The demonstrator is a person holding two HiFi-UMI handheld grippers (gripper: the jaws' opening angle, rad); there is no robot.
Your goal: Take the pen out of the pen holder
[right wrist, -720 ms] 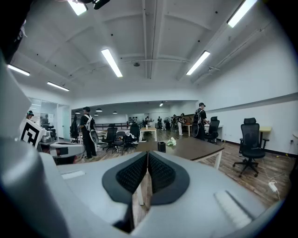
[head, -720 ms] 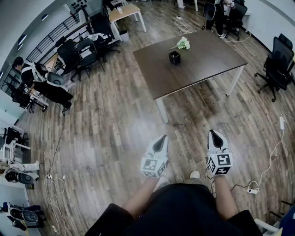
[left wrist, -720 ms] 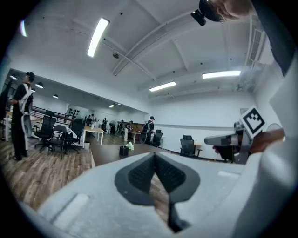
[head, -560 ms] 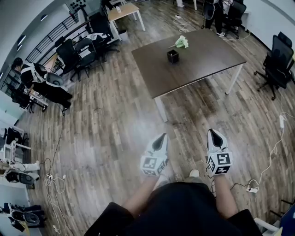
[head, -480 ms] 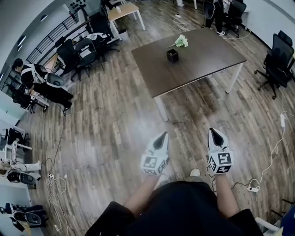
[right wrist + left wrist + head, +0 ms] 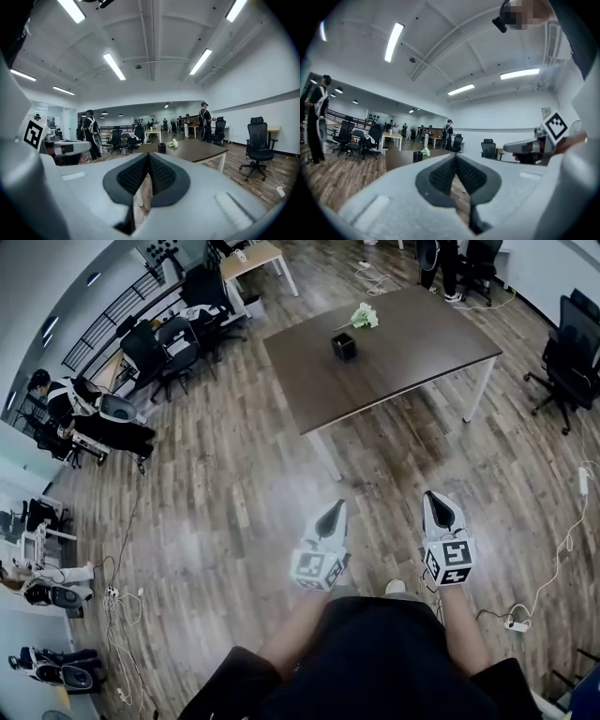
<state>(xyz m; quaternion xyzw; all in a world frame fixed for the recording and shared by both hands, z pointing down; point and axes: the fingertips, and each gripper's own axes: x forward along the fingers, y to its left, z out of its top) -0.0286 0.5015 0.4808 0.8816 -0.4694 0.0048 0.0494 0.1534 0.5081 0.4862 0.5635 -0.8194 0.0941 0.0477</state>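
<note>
A small black pen holder (image 6: 343, 346) stands on a dark brown table (image 6: 403, 352) far ahead, next to a white-green bunch of flowers (image 6: 364, 316). No pen can be made out in it at this distance. The holder also shows small in the left gripper view (image 6: 417, 156) and in the right gripper view (image 6: 161, 148). My left gripper (image 6: 330, 513) and right gripper (image 6: 435, 502) are held low over the wooden floor, well short of the table. Both are shut, jaws touching, with nothing between them.
Black office chairs (image 6: 574, 352) stand right of the table, more chairs and desks (image 6: 178, 329) at the far left. A person (image 6: 66, 399) sits at the left. Cables and a power strip (image 6: 514, 622) lie on the floor at the right.
The view has moved forward a little; the table and pen holder sit slightly higher in the head view. Both grippers have risen a bit in the frame and stay shut.
</note>
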